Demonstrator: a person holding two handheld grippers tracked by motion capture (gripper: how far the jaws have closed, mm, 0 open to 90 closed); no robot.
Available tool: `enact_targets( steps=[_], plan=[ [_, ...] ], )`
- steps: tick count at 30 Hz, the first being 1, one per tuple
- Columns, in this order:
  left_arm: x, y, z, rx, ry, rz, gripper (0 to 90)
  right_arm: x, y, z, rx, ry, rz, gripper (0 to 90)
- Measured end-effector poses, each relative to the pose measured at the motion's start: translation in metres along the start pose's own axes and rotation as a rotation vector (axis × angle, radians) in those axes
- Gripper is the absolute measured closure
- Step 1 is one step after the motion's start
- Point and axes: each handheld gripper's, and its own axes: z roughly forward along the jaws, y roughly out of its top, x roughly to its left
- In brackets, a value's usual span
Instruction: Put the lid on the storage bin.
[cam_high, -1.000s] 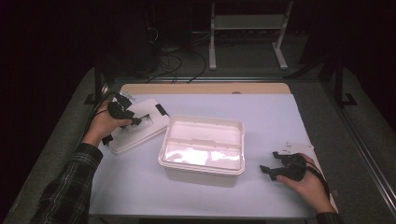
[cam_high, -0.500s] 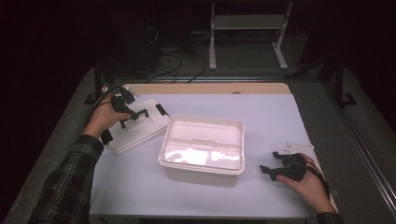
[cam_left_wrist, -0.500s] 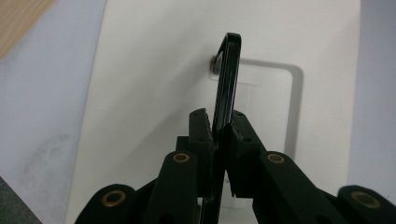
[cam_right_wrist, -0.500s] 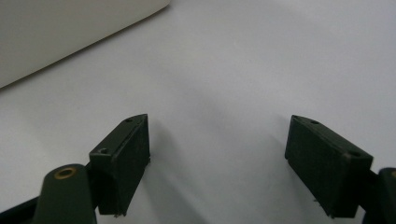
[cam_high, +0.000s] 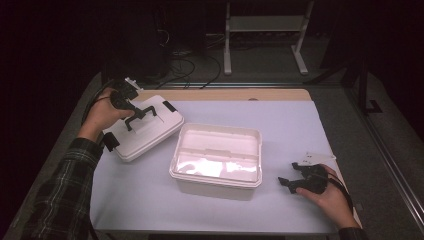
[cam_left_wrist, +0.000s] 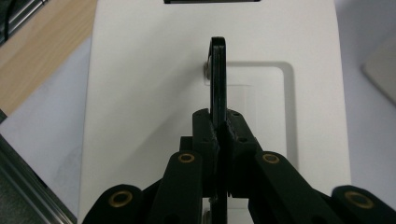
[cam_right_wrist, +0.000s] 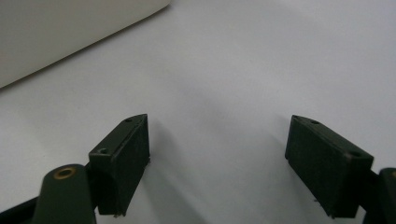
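Your left gripper (cam_left_wrist: 218, 133) is clamping the thin black handle (cam_left_wrist: 217, 74) of the white rectangular plastic lid (cam_high: 142, 127), jaws having just closed on it, and the lid is tilting under the gripper, its far edge lifting. Keep the pinch centred so the lid isn't swinging. The open white plastic storage box (cam_high: 217, 160) is sitting just beside it, toward your other hand. Your right gripper (cam_right_wrist: 217, 158) is resting wide open, empty, on the pale table cover (cam_high: 280, 120); you're free to steady the box with it.
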Motion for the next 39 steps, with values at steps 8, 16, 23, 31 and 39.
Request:
enact_targets(
  steps=[8, 16, 23, 31, 39],
  plan=[
    [-0.016, 0.015, -0.045, -0.068, -0.075, 0.053, 84.1, 0.000, 0.000, 0.000, -0.001, 0.001, 0.000, 20.9],
    [-0.041, 0.036, -0.077, -0.126, -0.137, 0.147, 84.1, 0.000, 0.000, 0.000, -0.001, 0.001, 0.002, 20.9],
    [-0.075, 0.057, -0.085, -0.153, -0.233, 0.275, 84.1, 0.000, 0.000, 0.000, -0.001, 0.001, 0.002, 20.9],
    [-0.120, 0.083, -0.080, -0.151, -0.298, 0.419, 84.2, 0.000, 0.000, 0.000, 0.000, 0.001, 0.003, 20.8],
    [-0.162, 0.108, -0.068, -0.120, -0.342, 0.546, 84.1, 0.000, 0.000, 0.000, 0.001, 0.002, 0.002, 20.8]
  ],
)
